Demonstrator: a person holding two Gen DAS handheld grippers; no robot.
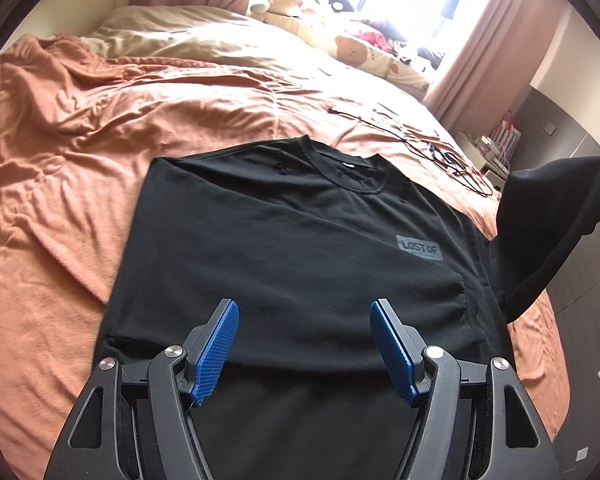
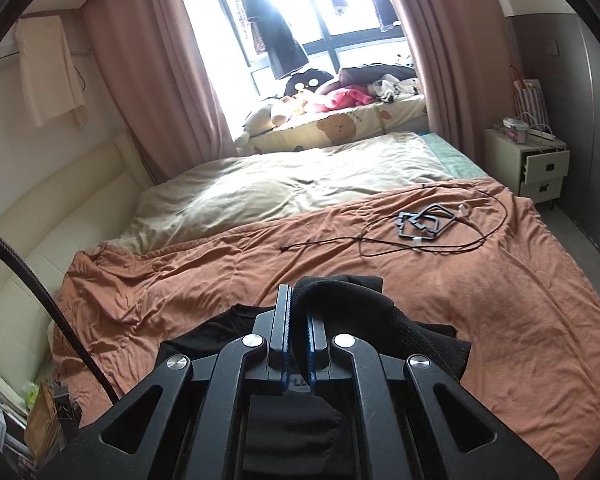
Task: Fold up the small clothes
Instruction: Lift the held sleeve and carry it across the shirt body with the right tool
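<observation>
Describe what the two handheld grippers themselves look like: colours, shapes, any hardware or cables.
Both match: matte black angular linkage arms with triangular cut-outs, joined by round silver pivot bolts. The left gripper has two flat fingers faced with blue cross-hatched textured pads. The right gripper shows the same black fingers with blue pad edges. A black ribbed flexible cable curves past its left side. No sleeves or hands show.

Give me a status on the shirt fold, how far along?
Early. Done: the black shirt lies on the orange blanket, its left side apparently tucked in already. In hand: the right gripper is shut on the shirt's right sleeve, lifted off the bed. The left gripper is open above the hem. Left: laying that sleeve across, then folding the hem up.
</observation>
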